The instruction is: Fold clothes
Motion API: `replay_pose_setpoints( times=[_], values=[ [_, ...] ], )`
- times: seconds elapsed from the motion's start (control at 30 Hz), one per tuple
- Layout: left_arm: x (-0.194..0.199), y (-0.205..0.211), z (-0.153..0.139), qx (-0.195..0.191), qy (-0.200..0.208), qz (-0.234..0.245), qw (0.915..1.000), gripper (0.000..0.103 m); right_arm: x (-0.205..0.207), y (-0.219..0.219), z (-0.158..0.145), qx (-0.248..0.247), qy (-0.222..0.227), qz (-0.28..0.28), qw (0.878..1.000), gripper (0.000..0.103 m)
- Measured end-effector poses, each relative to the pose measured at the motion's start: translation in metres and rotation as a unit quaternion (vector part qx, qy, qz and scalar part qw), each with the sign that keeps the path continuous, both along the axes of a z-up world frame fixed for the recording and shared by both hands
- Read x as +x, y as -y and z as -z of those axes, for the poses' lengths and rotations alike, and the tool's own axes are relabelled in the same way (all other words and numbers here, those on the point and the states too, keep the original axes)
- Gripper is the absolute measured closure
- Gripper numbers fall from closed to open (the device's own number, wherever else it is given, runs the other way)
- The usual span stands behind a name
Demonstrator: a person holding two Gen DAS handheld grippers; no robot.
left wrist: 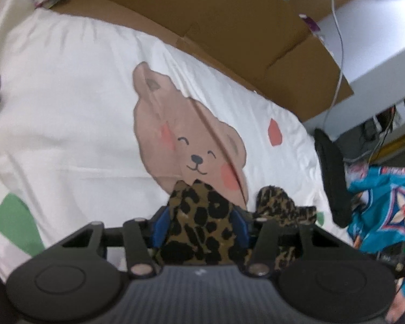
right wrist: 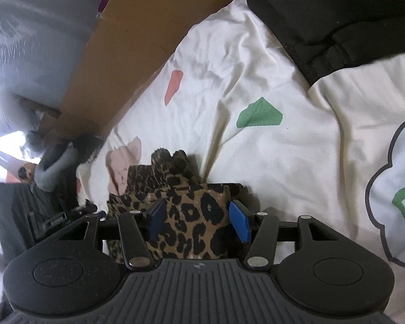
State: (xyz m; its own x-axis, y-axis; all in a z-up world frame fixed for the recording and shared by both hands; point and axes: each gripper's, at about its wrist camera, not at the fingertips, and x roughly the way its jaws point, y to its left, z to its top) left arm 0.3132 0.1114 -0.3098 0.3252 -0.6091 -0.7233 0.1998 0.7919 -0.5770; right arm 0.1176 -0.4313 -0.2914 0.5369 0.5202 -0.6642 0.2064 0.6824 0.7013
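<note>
1. Left gripper (left wrist: 199, 224): leopard-print garment (left wrist: 199, 232) fills the gap between its blue pads (left wrist: 159, 226). Jaws stand partly closed with cloth bunched between them, so it looks like a grip, not a hover.
2. Right gripper (right wrist: 198, 220): blue pads (right wrist: 239, 222) sit either side of the same leopard cloth (right wrist: 194, 216). The pads stand a bit apart and the fabric runs between them; can't tell for sure whether they are pinching it or just straddling it.
3. Where the garment is: on the white printed bedsheet (left wrist: 67, 108), at the near part of the bed by both grippers. In the left view it lies just below the bear print (left wrist: 186, 135), and a second lump of it (left wrist: 280, 208) sticks up off to the right of the gripper.
4. State of the garment: crumpled and bunched, no flat panel, no clean fold line visible in either view. Most of it is hidden under the gripper bodies, so the overall shape is unclear.
5. Progress judgement: this piece is not lying folded now. The scene fits either gathering it up to spread out, or mid-fold with edges lifted together; the pictures don't settle which.
6. Other clothes: black garment (right wrist: 337, 13) lies at the far corner of the bed in the right view, and a teal patterned fabric (left wrist: 386, 205) hangs off the bed's right edge in the left view. Neither reads as a neat folded stack.
7. Cardboard (left wrist: 229, 27) runs along the far edge of the bed.
</note>
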Motion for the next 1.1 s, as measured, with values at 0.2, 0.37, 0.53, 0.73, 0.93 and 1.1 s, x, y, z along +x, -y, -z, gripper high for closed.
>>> replay_pose_setpoints(
  times=[0.2,0.37,0.53,0.73,0.93,1.1],
  values=[
    [0.007,0.014,0.005,0.029,0.011,0.028,0.9991,0.062,-0.004,-0.008,0.002,-0.026,0.000,-0.019,0.999,0.049],
    [0.010,0.021,0.011,0.044,0.014,0.039,0.9982,0.079,0.000,-0.012,0.006,-0.039,-0.003,-0.027,0.999,0.065],
    [0.009,0.023,0.009,0.045,0.029,0.053,0.9971,0.097,0.008,-0.015,0.004,-0.058,0.001,-0.041,0.997,0.094],
    [-0.002,0.009,-0.004,0.031,0.048,0.036,0.9977,0.102,0.008,-0.019,-0.006,-0.064,0.013,-0.048,0.997,0.100],
    [-0.006,-0.001,-0.001,0.038,0.048,0.010,0.9981,0.102,0.009,-0.017,-0.011,-0.062,0.022,-0.038,0.997,0.101],
    [0.002,0.007,0.006,0.052,0.044,0.004,0.9977,0.102,0.016,-0.019,-0.005,-0.069,0.020,-0.034,0.997,0.101]
  ],
)
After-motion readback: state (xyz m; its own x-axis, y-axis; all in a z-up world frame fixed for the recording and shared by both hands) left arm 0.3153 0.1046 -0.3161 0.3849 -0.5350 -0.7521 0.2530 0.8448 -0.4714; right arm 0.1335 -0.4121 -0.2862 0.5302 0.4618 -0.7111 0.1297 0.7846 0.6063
